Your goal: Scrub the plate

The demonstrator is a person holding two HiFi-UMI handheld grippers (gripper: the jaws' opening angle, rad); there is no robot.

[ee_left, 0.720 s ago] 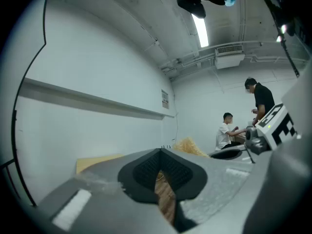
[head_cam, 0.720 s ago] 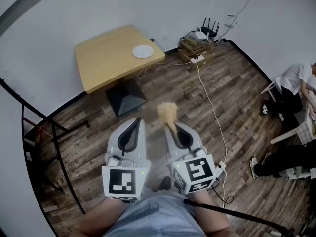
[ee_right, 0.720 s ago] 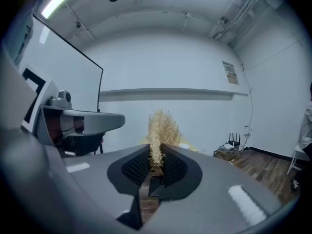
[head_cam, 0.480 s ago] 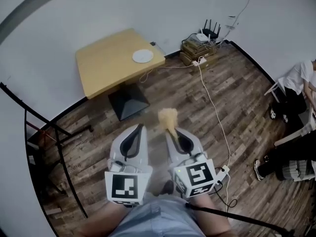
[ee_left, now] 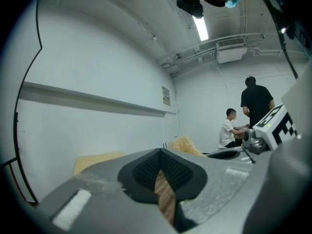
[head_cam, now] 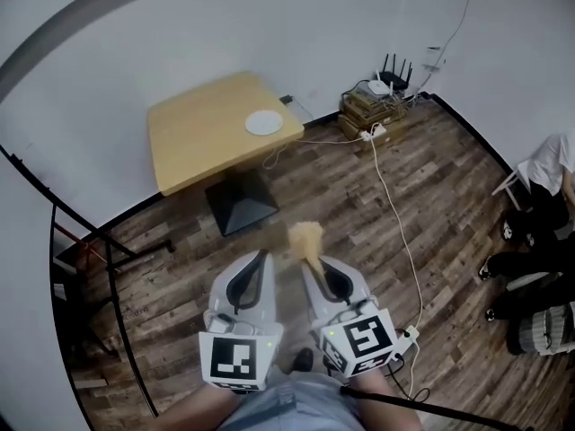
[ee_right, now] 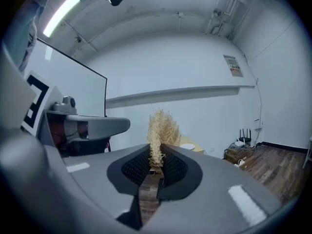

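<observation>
While I had both grippers side by side over the wood floor [head_cam: 341, 187], L gripper [head_cam: 261, 255]: jaws pressed tight together, nothing betw. them.
R gripper [head_cam: 311, 260]: clamped on the scrubber [head_cam: 305, 235], pads on either side of its lower end.
Scrubber: straw-coloured tuft, it stuck up & fwd past the R jaw tips; it sat above bare floor, touching nothing else.
Plate [head_cam: 263, 123]: white, round, lay flat on the table [head_cam: 193, 142] near its right-hand edge. It was well apart from both grippers & from the scrubber.
Table: yellow top on a black base [head_cam: 243, 203], set in against the white wall.
Corner: stack of boxes [head_cam: 367, 108] w/ a router [head_cam: 395, 72] just behind.
Cable [head_cam: 388, 196]: white, ran from the boxes across the floor toward me, passing right of the R gripper.
Left side: black metal rack [head_cam: 90, 250], only partly in frame.
Right edge: a person [head_cam: 545, 164] in a white top, cut off by the frame.
</observation>
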